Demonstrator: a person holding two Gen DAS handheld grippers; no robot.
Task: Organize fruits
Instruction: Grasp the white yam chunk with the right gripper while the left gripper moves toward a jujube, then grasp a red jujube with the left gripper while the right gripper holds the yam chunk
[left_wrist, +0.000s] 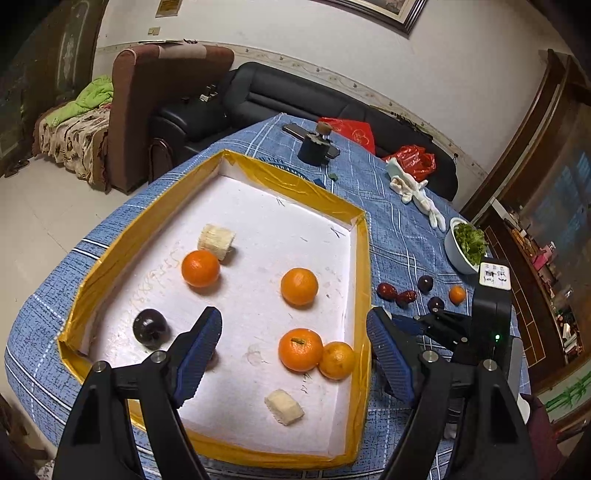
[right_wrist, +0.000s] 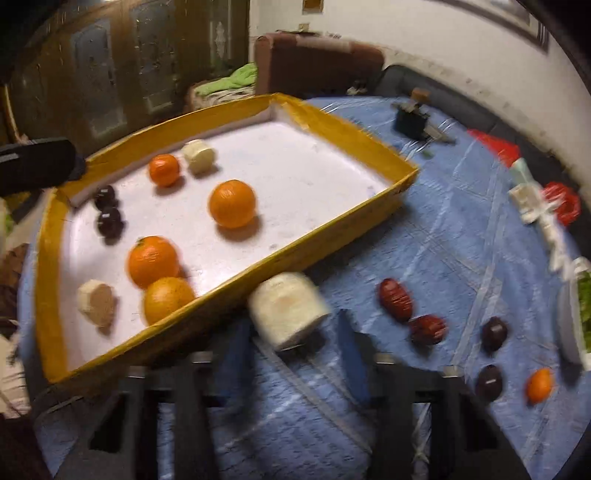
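Observation:
A yellow-rimmed tray (left_wrist: 364, 258) with a white floor holds several oranges (left_wrist: 299, 287), two banana pieces (left_wrist: 216, 242) and a dark plum (left_wrist: 149, 328). My left gripper (left_wrist: 293, 314) hangs open above the tray's near end, with nothing between its fingers. In the blurred right wrist view, a banana piece (right_wrist: 288, 314) lies on the blue cloth just outside the tray wall (right_wrist: 258, 280). It sits between the fingertips of my right gripper (right_wrist: 295, 343). A thin gap seems to show at the right finger (right_wrist: 352, 354), but the blur hides whether the pads touch.
On the cloth right of the tray lie two red dates (right_wrist: 395, 299), two dark plums (right_wrist: 493, 334) and a small orange (right_wrist: 539, 386). A white bowl of greens (left_wrist: 463, 245) stands at the table's right edge. White gloves (left_wrist: 413, 192), red bags and a black stand (left_wrist: 314, 147) lie farther back.

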